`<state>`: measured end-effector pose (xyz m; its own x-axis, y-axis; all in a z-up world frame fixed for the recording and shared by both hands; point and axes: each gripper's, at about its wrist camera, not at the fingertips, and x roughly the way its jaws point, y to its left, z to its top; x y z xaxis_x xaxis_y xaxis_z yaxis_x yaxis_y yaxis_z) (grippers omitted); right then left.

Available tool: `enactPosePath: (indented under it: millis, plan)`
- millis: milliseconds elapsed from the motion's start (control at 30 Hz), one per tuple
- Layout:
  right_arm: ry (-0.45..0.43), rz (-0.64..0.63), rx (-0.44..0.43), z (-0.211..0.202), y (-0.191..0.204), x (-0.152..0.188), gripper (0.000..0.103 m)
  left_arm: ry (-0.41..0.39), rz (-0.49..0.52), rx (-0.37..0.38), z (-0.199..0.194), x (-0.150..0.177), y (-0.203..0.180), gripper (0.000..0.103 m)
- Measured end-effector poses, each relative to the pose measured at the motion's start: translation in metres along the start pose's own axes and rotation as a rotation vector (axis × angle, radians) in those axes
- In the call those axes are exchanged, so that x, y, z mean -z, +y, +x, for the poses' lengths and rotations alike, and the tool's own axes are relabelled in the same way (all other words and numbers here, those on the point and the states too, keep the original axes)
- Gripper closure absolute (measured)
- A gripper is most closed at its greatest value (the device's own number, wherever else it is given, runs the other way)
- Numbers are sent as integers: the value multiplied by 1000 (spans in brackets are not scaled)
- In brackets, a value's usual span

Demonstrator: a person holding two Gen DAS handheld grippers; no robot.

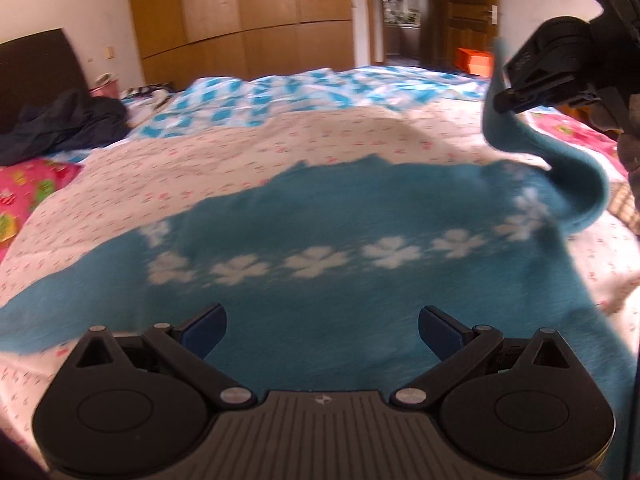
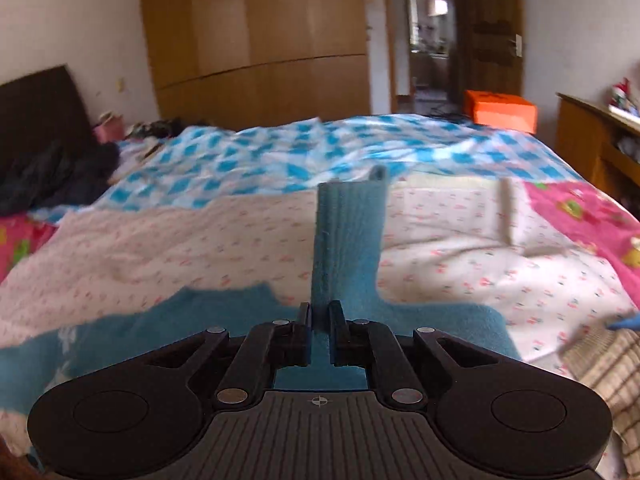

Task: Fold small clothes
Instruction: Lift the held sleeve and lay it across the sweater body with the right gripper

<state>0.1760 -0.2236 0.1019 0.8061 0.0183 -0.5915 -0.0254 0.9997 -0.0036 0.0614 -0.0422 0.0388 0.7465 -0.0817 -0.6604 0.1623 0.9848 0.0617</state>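
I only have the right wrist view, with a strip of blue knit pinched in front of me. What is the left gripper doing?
Observer: The left gripper is open, nothing between its jaws, over the spread body of the blue sweater.
Operator: Is my strip lifted clear?
Observer: Yes. The left wrist view shows the right gripper holding the sleeve up off the bed, curving through the air from the sweater's edge at the right of that view.
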Motion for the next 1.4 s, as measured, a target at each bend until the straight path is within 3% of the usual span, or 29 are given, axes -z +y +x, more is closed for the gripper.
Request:
enactPosePath:
  millis: [233,300,400,567,667,833,1033,1133,1267,1333,1400]
  plan:
    - [143,-329,-92,55,125,60,97,9,-109,-106,2,30,61,0]
    - [173,-403,-72,61,142,82,96,12,-140,-121,4,34,72,0]
    - [142,-490,-34,56,152,94,95,12,-187,-108,6,36,83,0]
    - [124,-480,-26,51,150,77,96,11,-228,-65,9,33,91,0]
    - [100,-414,-63,47,155,57,97,-3,-245,-54,4,33,95,0]
    - [50,-427,-155,42,192,42,97,-15,-296,-56,1,34,106,0]
    - [205,-447,-292,65,213,60,97,-14,-333,-94,1,36,116,0]
    - [203,-455,-292,57,209,66,93,-16,-347,-98,1,37,119,0]
    - [167,-372,-332,36,190,56,89,-33,-340,-107,-2,36,120,0]
    - [150,-353,-299,36,181,55,84,-49,-350,-116,-5,35,126,0]
    - [194,-350,-245,49,175,60,82,-67,-362,-138,-11,33,137,0]
